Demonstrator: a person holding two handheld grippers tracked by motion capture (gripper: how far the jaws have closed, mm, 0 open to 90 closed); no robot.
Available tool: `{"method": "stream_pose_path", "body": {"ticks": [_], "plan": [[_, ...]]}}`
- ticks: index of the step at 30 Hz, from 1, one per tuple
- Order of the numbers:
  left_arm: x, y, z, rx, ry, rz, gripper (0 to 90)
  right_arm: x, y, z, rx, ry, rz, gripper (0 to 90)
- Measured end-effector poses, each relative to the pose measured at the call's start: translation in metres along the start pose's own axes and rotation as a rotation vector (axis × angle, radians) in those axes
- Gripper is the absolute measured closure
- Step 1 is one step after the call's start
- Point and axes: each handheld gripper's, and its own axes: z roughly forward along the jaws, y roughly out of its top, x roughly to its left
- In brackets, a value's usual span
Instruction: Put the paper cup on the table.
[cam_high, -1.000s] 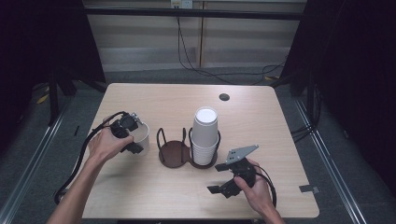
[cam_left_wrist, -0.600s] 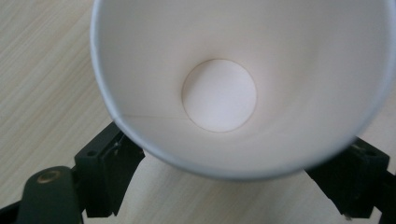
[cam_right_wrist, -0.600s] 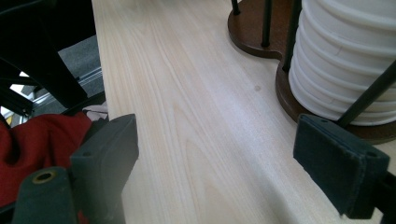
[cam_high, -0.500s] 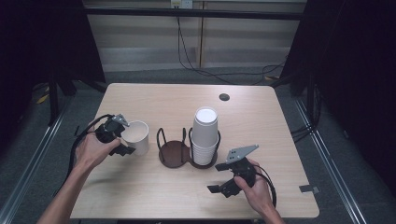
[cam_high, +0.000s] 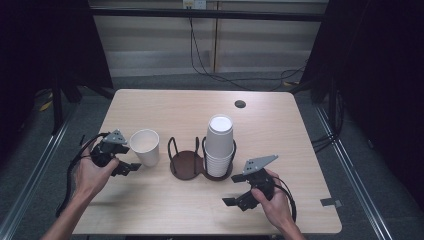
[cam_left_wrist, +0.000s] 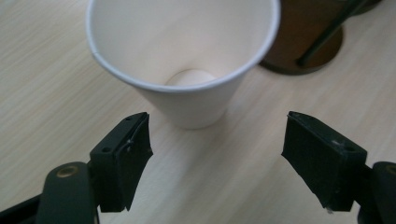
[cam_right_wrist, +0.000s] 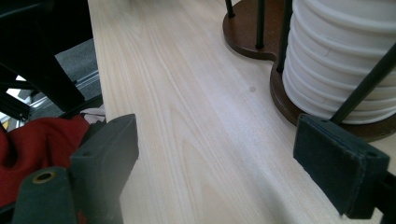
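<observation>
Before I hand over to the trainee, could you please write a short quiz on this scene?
1. True or false: the single paper cup lies on its side.
2. Which ring of the cup holder holds the stack of cups? A: the ring nearer the single paper cup. B: the ring farther from it.
3. What is between the jaws of the right gripper?

Key:
1. False; it stands upright, mouth up.
2. B; the nearer ring is empty.
3. Nothing; the jaws stand open over bare table.
</observation>
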Motion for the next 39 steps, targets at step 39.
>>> {"method": "stream_pose_path", "body": {"ticks": [39], "plan": [[-0.099, -0.039, 0.005, -0.49, -0.126, -0.077, 20.8, 0.003, -0.003, -0.007, -0.09, -0.077, 0.006, 14.2]]}}
